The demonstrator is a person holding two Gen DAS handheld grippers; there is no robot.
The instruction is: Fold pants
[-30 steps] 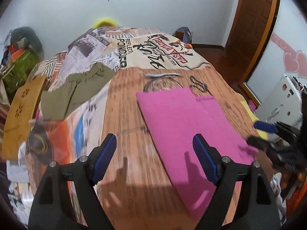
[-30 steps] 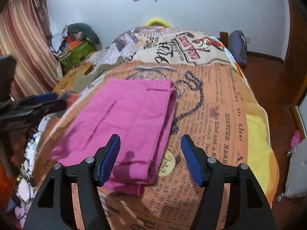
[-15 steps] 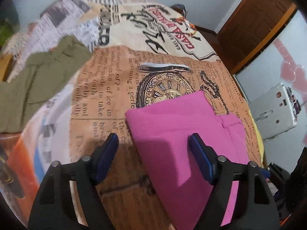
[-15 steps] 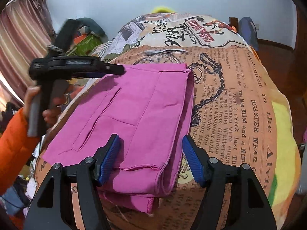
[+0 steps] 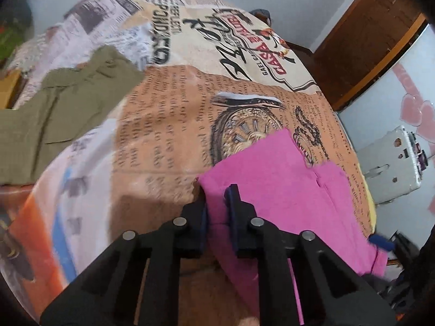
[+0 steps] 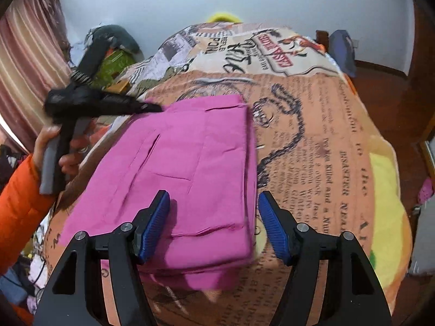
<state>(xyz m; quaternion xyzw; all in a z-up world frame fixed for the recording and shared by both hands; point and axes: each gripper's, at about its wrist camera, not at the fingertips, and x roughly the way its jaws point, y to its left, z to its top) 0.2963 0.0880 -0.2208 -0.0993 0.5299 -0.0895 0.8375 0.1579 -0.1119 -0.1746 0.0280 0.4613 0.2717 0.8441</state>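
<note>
Pink pants (image 6: pixel 190 168) lie on the bed (image 6: pixel 326 141), already folded into a layered rectangle; judging by this, at least one more fold is left. Left claw (image 5: pixel 216 212) pinched narrow on the pants' far corner. Right claw (image 6: pixel 214 222) wide, hovering over the pants' near edge, holding nothing.

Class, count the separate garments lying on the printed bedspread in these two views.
2: folded pink fabric pants mid-bed, a corner pinched in the left claw; olive-green cloth garment toward the far-left edge. Others may be hidden.
</note>
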